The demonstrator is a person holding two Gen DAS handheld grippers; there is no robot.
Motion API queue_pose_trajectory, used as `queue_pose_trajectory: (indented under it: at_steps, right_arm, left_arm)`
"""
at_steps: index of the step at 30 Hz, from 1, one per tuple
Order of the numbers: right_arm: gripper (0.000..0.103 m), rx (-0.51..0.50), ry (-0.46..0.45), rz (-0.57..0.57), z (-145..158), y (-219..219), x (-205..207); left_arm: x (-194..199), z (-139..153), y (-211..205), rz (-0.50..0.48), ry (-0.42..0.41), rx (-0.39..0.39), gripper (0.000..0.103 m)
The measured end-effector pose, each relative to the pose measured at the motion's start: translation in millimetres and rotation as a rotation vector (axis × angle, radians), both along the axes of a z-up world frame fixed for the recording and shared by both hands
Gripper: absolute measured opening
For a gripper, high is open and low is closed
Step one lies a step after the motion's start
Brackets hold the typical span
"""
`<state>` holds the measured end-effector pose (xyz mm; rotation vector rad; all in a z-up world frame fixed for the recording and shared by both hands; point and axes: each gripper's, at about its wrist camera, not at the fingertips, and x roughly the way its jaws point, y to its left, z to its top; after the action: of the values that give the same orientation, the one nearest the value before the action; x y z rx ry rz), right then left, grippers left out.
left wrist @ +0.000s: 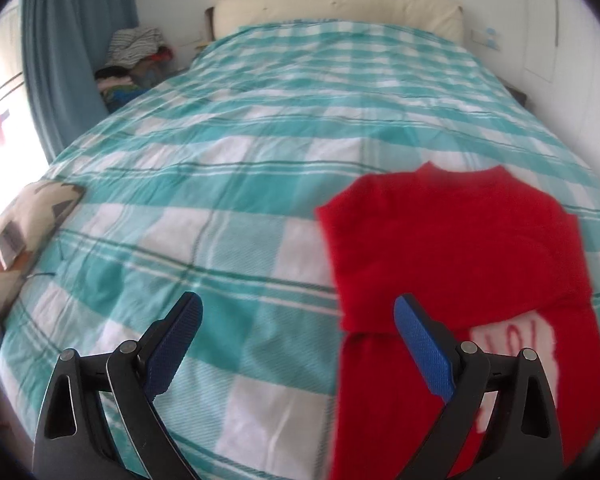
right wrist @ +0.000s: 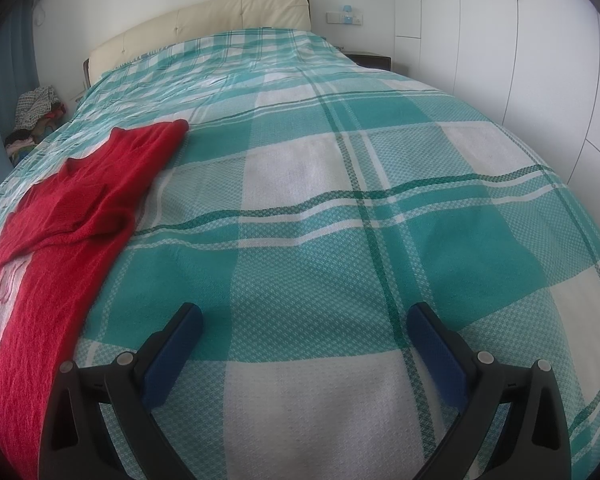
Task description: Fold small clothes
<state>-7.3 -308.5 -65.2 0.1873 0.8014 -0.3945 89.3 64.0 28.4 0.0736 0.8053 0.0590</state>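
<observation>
Lying flat on the checked bedspread (right wrist: pixel 340 240), the red sweater (left wrist: pixel 452 248) has a sleeve folded across its chest. There's a white patch (left wrist: pixel 512 344) with red marks below that fold, too blurred to read. Left gripper (left wrist: pixel 298 320) spread wide, nothing held, one pad over the sweater's edge. Right gripper (right wrist: pixel 304 328) released too, above bare bedspread, sweater off to its left.

1. Sweater (left wrist: pixel 452 248): red, with a white patch at 5 o'clock
2. Bedspread (right wrist: pixel 340 200): teal-and-white plaid, dark green lines
3. Headboard (left wrist: pixel 336 4): cream
4. Curtain (left wrist: pixel 60 40): blue
5. Gripper pads (left wrist: pixel 424 348): blue
</observation>
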Motion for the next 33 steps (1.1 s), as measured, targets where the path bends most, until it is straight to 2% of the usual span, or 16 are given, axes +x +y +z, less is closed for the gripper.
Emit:
queue_pose_trajectory:
  at_steps: [2,6,8,10,12,21,28,33]
  right_arm:
    - [0.102,0.000,0.000,0.000,0,0,0]
    - [0.102,0.005,-0.004,0.002,-1,0,-1]
    - [0.102,0.009,-0.008,0.003,0,-1,-1]
    - [0.102,0.010,-0.009,0.003,0,-1,-2]
    - [0.102,0.009,-0.009,0.003,0,-1,-2]
    - [0.102,0.012,-0.011,0.004,0,-2,-1]
    - [0.102,0.020,-0.016,0.005,2,-3,-3]
    - [0.102,0.019,-0.015,0.005,3,-3,-3]
  left_arm:
    - [0,-19,28,0.083,0.013,0.020,0.097]
    - [-4,-54,65,0.159,0.057,-0.035,0.097]
    - [-2,-63,73,0.186,0.117,-0.060,0.097]
    - [-5,-58,76,0.164,0.097,-0.119,0.097]
    - [-8,-54,76,0.164,0.073,-0.125,0.098]
    - [1,-80,67,0.135,0.224,-0.115,0.098]
    - [2,-83,74,0.159,0.232,-0.159,0.099]
    - [3,-84,74,0.161,0.238,-0.155,0.100]
